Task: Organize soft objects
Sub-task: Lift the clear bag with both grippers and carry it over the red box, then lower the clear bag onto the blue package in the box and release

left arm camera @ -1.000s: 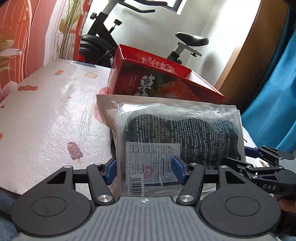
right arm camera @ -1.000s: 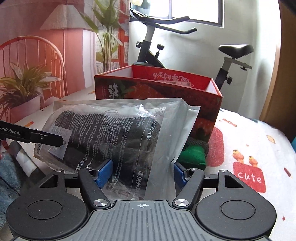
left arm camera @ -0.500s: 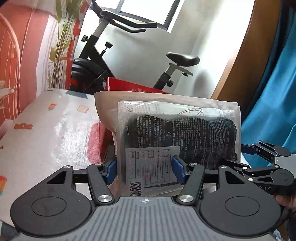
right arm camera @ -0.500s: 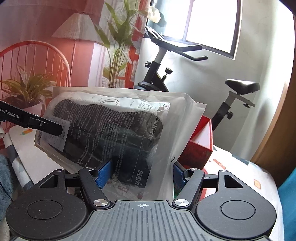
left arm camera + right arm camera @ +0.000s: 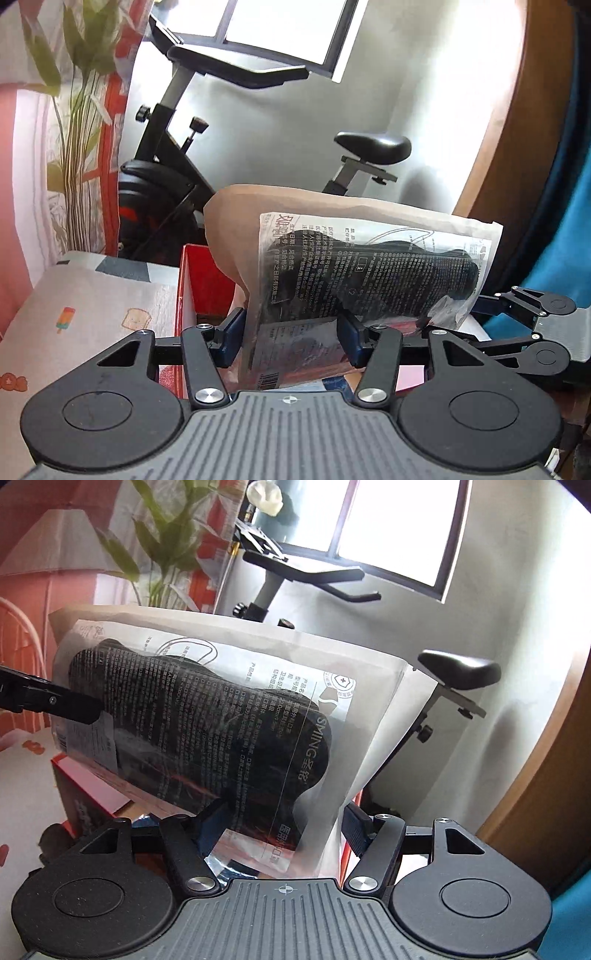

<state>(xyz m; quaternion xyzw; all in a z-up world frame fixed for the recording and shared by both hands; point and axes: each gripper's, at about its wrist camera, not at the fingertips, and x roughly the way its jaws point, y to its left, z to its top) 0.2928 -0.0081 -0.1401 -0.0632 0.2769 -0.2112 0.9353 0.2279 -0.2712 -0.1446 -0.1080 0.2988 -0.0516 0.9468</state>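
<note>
A clear plastic bag of black face masks with printed text hangs in the air between both grippers, over the open red cardboard box. My left gripper has its blue pads on the bag's lower left part, and its jaws are closing. In the right wrist view the same bag fills the middle. My right gripper grips its bottom edge, jaws closing slightly. The box shows below the bag. Each view shows the other gripper at the bag's far side.
A black exercise bike stands behind the box below a bright window. A white bed cover with small prints lies at the left. A blue curtain and a wooden frame are at the right, a printed plant backdrop at the left.
Both grippers have lifted the bag of masks off the bed cover and carried it forward, to above the red box. The box has sunk from behind the bag to below it.
</note>
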